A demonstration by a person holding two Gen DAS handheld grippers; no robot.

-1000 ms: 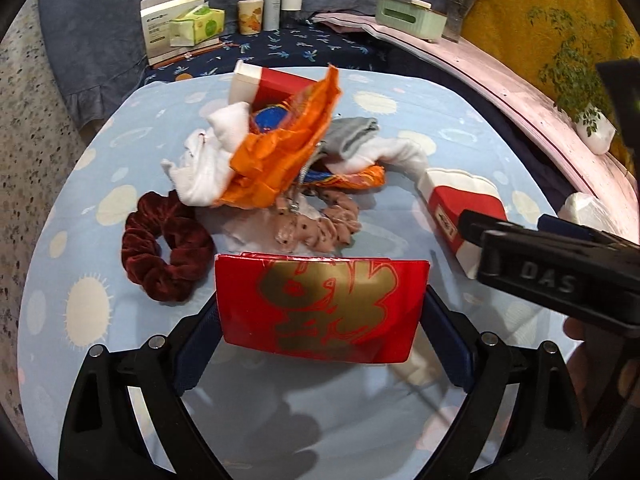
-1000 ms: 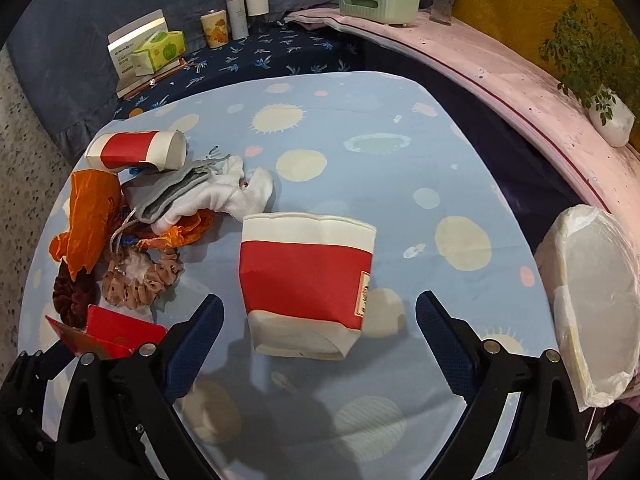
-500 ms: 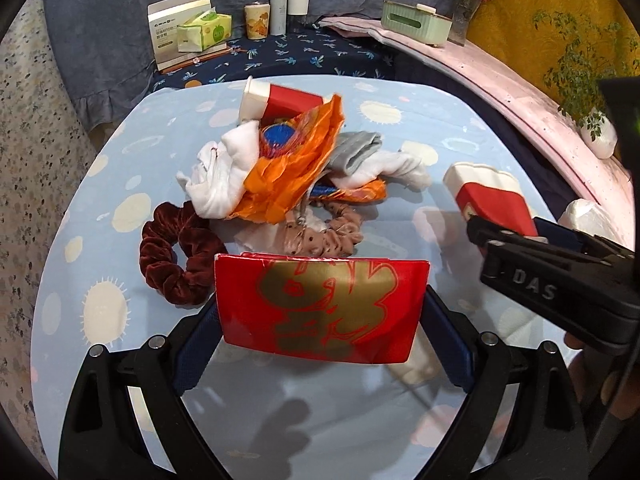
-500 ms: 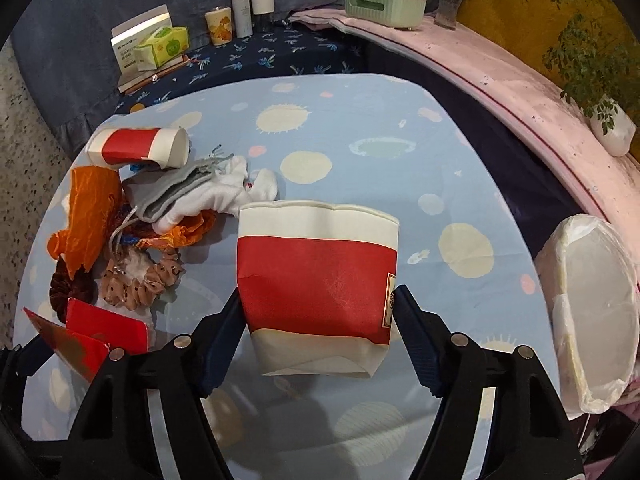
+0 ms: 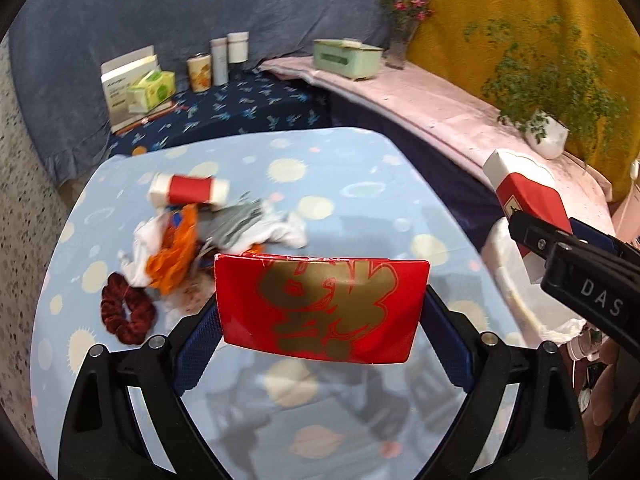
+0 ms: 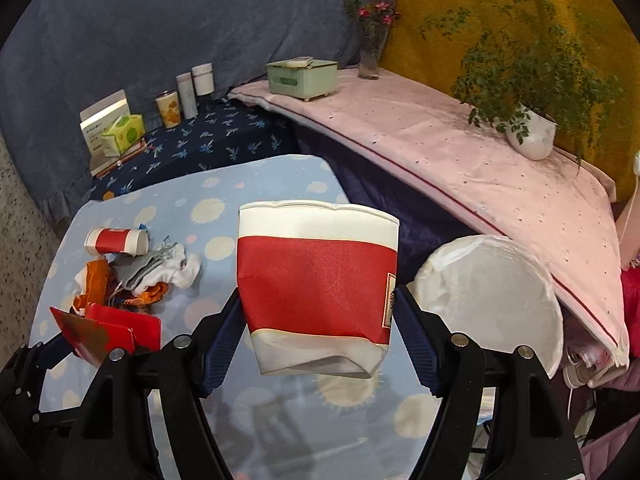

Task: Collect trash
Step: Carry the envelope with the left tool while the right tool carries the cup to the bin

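Right gripper (image 6: 318,316) gripping a crushed red-and-white paper cup (image 6: 316,280) between both pads, holding it off the table. Left gripper (image 5: 322,316) pinching a red envelope with gold lettering (image 5: 320,306) by its side edges, likewise clear of the surface.

Largest first:
- Blue table with sun and planet print (image 5: 360,200), filling the centre of both views.
- Pink-covered ledge (image 6: 460,152), running from 12 to 3 o'clock beyond the table.
- White-lined trash bin (image 6: 492,292), standing open at 3 o'clock of the held cup, just off the table edge.
- Pile of leftovers (image 5: 208,240), lying at 10 o'clock of the envelope: white and grey cloth, orange wrapper (image 5: 176,252).
- Second red-and-white cup (image 5: 188,192), lying on its side at 11 o'clock, touching the far edge of the pile.
- Dark red scrunchie (image 5: 128,312), resting at 9 o'clock, just beside the wrapper.

Blurring across the pile in the left view; finer contents not determinable.
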